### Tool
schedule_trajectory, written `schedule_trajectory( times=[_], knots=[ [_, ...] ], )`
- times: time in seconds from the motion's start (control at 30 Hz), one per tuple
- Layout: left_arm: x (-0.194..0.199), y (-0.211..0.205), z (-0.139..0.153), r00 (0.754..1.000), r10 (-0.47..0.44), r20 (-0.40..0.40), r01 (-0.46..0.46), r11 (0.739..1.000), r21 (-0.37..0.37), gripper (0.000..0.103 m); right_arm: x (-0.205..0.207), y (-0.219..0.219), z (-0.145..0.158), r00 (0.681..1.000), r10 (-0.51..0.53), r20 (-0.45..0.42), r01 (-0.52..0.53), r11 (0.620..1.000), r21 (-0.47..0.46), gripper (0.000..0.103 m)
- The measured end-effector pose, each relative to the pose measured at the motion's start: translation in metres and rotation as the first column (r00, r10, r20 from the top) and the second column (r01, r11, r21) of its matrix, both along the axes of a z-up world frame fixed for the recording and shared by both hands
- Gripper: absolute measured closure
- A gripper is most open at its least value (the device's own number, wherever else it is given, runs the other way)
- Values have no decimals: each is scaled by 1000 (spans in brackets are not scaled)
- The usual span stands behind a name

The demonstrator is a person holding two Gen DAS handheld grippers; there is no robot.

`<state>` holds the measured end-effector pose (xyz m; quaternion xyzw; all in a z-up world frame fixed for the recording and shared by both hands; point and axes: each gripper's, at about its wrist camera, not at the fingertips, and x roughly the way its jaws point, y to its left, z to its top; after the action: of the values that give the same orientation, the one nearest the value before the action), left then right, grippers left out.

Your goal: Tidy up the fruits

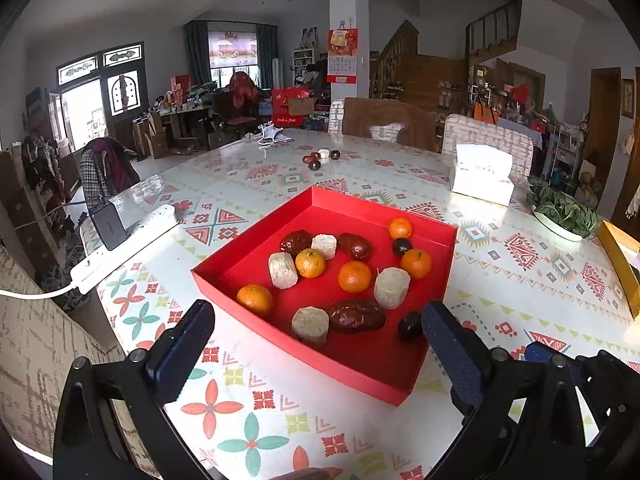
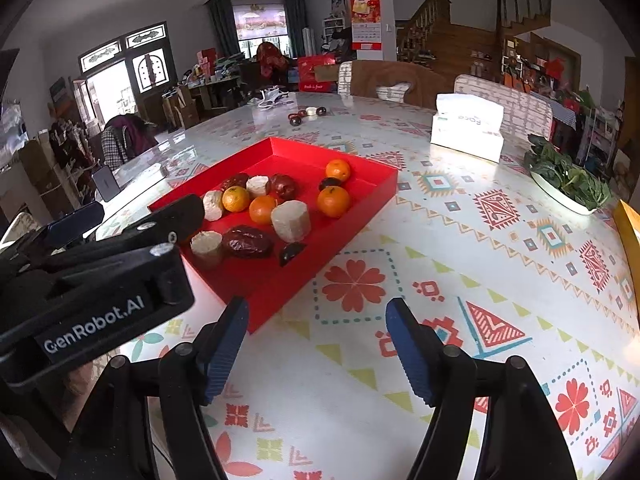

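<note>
A red tray [image 1: 400,394] [image 2: 384,188] sits on the patterned table. It holds several oranges [image 1: 354,277] [image 2: 333,201], pale cylindrical pieces [image 1: 391,287] [image 2: 291,220], dark red dates [image 1: 356,316] [image 2: 248,242] and small dark fruits [image 1: 409,325] [image 2: 291,252]. My left gripper [image 1: 318,326] is open and empty at the tray's near edge; it also shows in the right wrist view [image 2: 132,216]. My right gripper [image 2: 316,322] is open and empty above the table, just right of the tray's near corner. A few more small fruits [image 1: 320,158] [image 2: 307,114] lie far back on the table.
A white tissue box [image 1: 482,178] [image 2: 468,130] stands at the back right. A plate of leafy greens [image 1: 562,212] [image 2: 568,180] and a yellow box [image 1: 620,264] are at the right edge. A white power strip [image 1: 124,248] with a black adapter lies left. Chairs stand beyond the table.
</note>
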<state>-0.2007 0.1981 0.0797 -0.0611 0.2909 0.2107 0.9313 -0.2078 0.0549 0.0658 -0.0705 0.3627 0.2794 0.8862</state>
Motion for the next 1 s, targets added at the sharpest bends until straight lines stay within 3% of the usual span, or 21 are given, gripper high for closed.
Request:
schedule_trajectory(
  times=[0.57, 1.0],
  knots=[
    [4, 17, -9, 1000, 8, -29, -10, 999, -51, 0, 6, 24, -6, 1000, 18, -15, -19, 999, -45, 25],
    [4, 32, -8, 997, 69, -23, -71, 996, -60, 0, 10, 40, -5, 999, 44, -11, -45, 997, -66, 23]
  ],
)
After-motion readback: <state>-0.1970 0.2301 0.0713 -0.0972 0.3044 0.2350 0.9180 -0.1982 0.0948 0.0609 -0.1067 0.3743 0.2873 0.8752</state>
